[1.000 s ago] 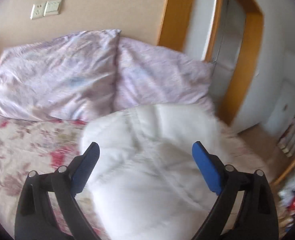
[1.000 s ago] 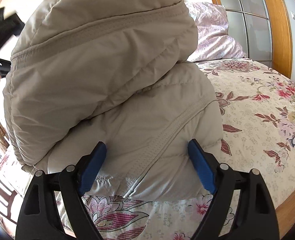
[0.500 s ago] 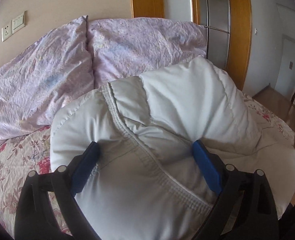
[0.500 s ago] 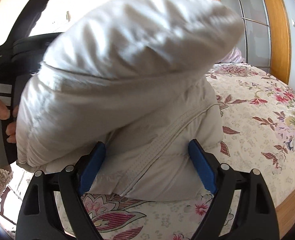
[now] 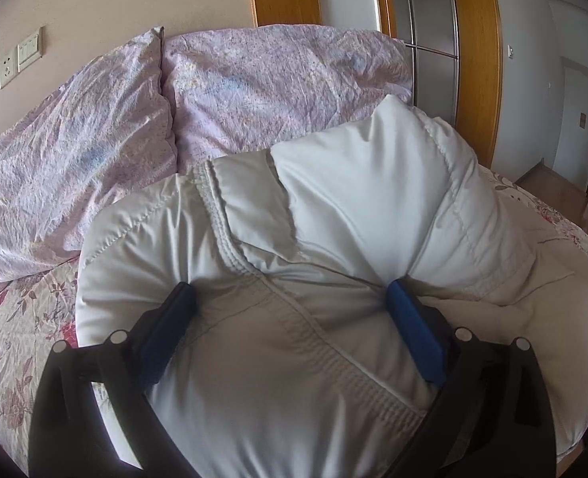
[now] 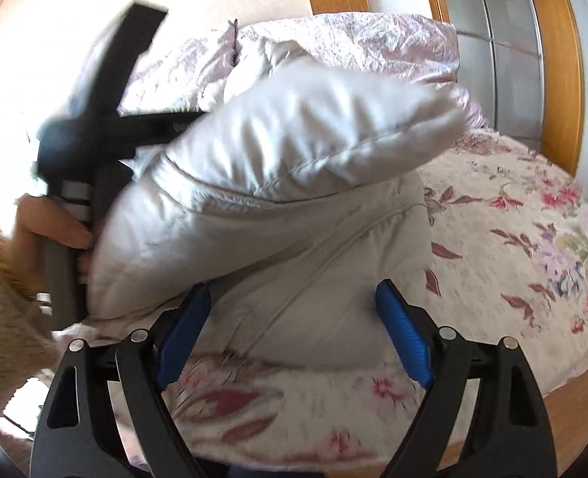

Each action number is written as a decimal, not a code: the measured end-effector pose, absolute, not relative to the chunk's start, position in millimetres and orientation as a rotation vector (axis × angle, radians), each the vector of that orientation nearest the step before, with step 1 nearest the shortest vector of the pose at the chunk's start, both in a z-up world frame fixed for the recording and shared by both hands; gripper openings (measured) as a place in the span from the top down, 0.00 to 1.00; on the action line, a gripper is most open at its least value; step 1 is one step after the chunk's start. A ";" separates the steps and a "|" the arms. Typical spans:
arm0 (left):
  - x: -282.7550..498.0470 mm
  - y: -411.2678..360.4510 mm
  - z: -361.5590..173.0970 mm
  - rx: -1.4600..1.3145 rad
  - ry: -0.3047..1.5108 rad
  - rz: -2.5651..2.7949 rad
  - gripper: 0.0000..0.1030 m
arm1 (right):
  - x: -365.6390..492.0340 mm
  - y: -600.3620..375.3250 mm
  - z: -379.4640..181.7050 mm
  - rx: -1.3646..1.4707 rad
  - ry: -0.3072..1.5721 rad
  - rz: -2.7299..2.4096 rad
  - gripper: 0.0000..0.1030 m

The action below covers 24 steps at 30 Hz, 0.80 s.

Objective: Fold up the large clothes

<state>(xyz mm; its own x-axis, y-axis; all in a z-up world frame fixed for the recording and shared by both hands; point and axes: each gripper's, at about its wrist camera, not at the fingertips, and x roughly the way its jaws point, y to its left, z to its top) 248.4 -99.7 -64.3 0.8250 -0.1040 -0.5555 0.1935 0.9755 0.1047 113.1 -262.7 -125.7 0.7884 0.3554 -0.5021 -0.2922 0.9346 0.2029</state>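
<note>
Two layers of the puffy white jacket (image 6: 294,183) are already stacked: in the right wrist view an upper fold lies tilted over a lower panel with a zipper line, which rests on the floral bedspread (image 6: 512,247) at frame centre. Judged status: the fold is mostly made but not settled flat; the top layer looks raised at its right end (blurred, so uncertain). Pressing down and squaring remain.

Left gripper (image 5: 290,306): blue fingers spread wide, pressed into the jacket (image 5: 333,239) on either side of a ribbed seam; spread apart, pushing rather than pinching. Its body shows in the upper left of the right wrist view, held by a hand (image 6: 51,227).

Right gripper (image 6: 290,306): fingers wide apart, clamping nothing; the lower jacket panel sits between and just beyond the tips, whether touching I cannot tell.

Edges: lilac pillows (image 5: 134,127) sit just behind the jacket in the upper frame. Wooden bed edge (image 6: 572,398) runs at lower right, near the gripper. Open bedspread to the right gives room for sliding or smoothing.
</note>
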 end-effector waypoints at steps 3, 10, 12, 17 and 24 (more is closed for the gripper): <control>242.0 -93.5 -56.6 0.140 0.571 -0.170 0.05 | 98.4 -284.0 -104.6 0.201 0.530 0.431 0.20; 212.3 -50.9 -19.9 0.022 0.490 -0.184 0.02 | 99.1 -269.1 -18.1 0.135 0.382 0.484 0.33; 208.1 -37.8 -9.7 0.030 0.467 -0.143 0.02 | 118.0 -251.3 3.4 0.118 0.393 0.486 0.42; 218.8 -4.6 -8.5 -0.004 0.518 -0.072 0.02 | 177.6 -211.4 30.2 0.137 0.473 0.522 0.62; 235.3 2.4 -20.7 0.002 0.561 -0.045 0.02 | 246.8 -181.4 27.7 0.099 0.574 0.446 0.77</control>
